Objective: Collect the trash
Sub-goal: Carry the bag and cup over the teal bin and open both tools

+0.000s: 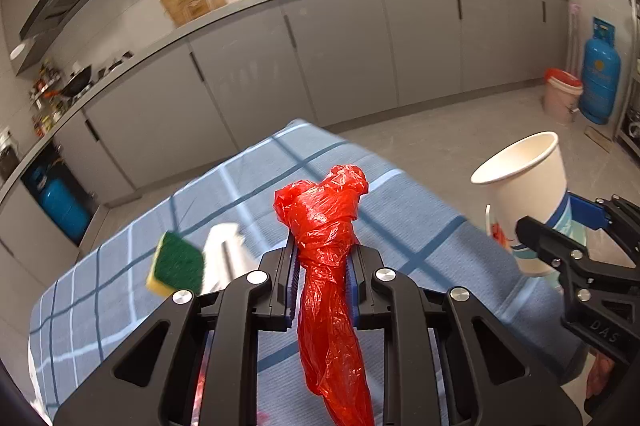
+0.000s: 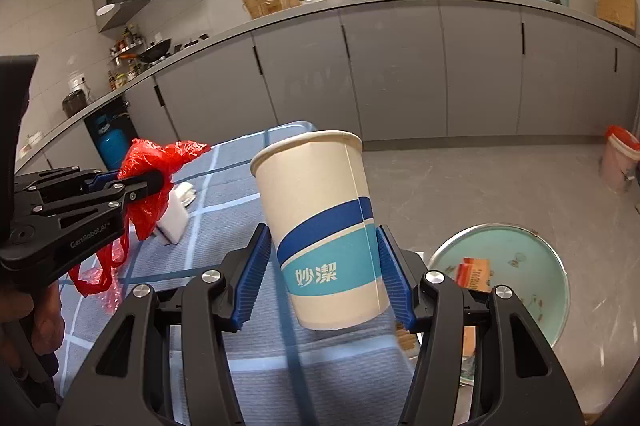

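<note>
My left gripper (image 1: 323, 256) is shut on a crumpled red plastic bag (image 1: 328, 226), which sticks up past the fingertips and hangs down behind them. The same red bag (image 2: 154, 170) shows at the left of the right wrist view, pinched in the left gripper (image 2: 154, 182). My right gripper (image 2: 322, 266) is shut on a white paper cup (image 2: 320, 222) with a blue band, held tilted above the table. That cup (image 1: 524, 194) and the right gripper (image 1: 556, 230) appear at the right of the left wrist view.
A blue checked tablecloth (image 1: 400, 202) covers the table below both grippers. A green-yellow sponge (image 1: 176, 262) and a white object (image 2: 174, 222) lie on it. A round teal bin (image 2: 520, 266) with scraps stands on the floor at right. A pink bucket (image 1: 560, 96) stands by a blue gas cylinder (image 1: 600, 74).
</note>
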